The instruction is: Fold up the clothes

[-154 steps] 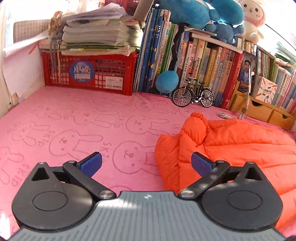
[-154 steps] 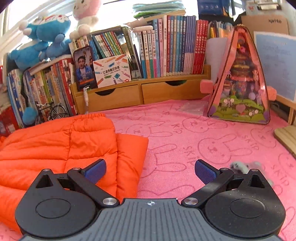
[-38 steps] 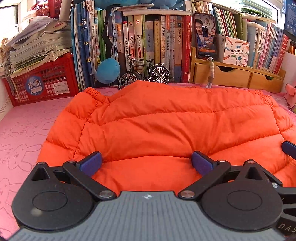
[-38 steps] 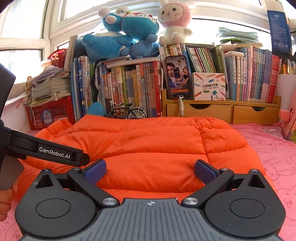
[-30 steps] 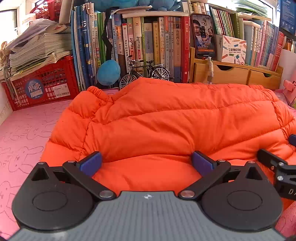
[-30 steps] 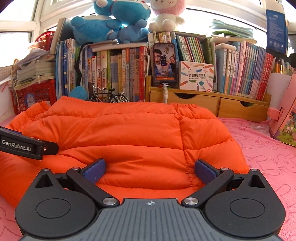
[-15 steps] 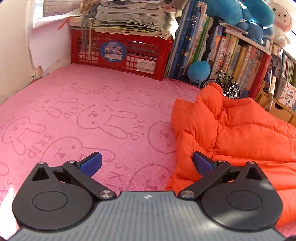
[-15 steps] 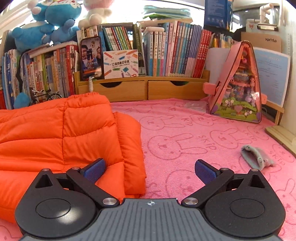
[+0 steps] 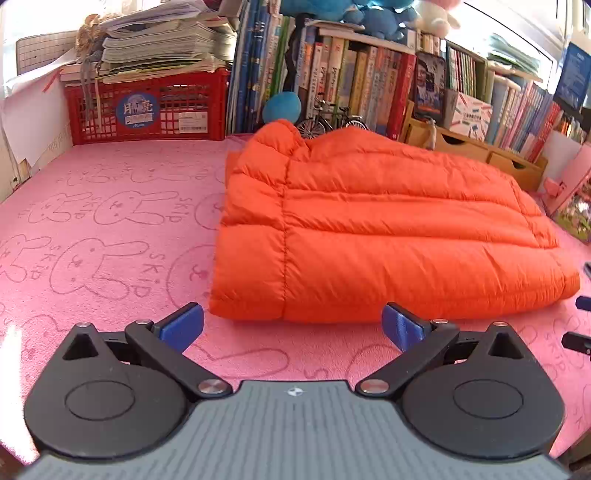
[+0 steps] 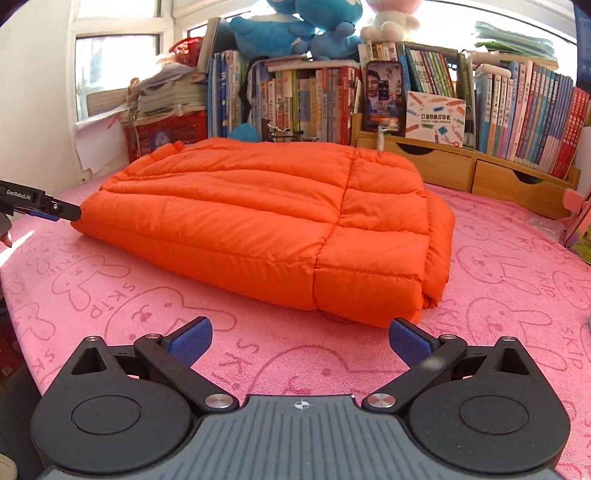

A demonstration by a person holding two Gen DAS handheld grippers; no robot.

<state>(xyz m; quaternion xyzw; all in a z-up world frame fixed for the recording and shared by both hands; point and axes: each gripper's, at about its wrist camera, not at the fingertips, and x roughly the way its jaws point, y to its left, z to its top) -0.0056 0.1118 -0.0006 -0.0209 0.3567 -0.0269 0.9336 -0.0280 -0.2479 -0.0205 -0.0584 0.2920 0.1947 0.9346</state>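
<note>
Take the orange puffer jacket (image 9: 376, 236) as your landmark: it lies folded into a thick, quilted rectangle in the middle of the pink towel-textured mat (image 9: 110, 221), its padded channels running crosswise and a stitched seam splitting it into panels.

Far left of the jacket, against the wall, stands a red plastic lattice crate (image 9: 147, 107) with a round blue sticker bearing Chinese characters and a white barcode label; a sagging stack of papers (image 9: 162, 40) sits on top. The mat between crate and jacket is printed with outline rabbits and the word "SKIP".

Just behind the jacket you can see a small model bicycle (image 9: 328, 120) and a blue ball (image 9: 282, 107), with upright books (image 9: 354, 74) behind them, and blue plush toys (image 10: 295, 33) on top of the books. Behind the jacket's right end is a wooden drawer unit (image 10: 461, 170) holding a white box printed with coloured pencils and Chinese writing, too small to read.

Your left gripper (image 9: 291, 326) hovers just short of the jacket's near edge, blue-padded fingers spread wide, holding nothing. In the right wrist view it enters from the far left, its arm marked "GenRobot.AI".

Your right gripper (image 10: 299, 341) sits before the jacket's near right corner, fingers likewise wide apart and empty, clear of the fabric.
</note>
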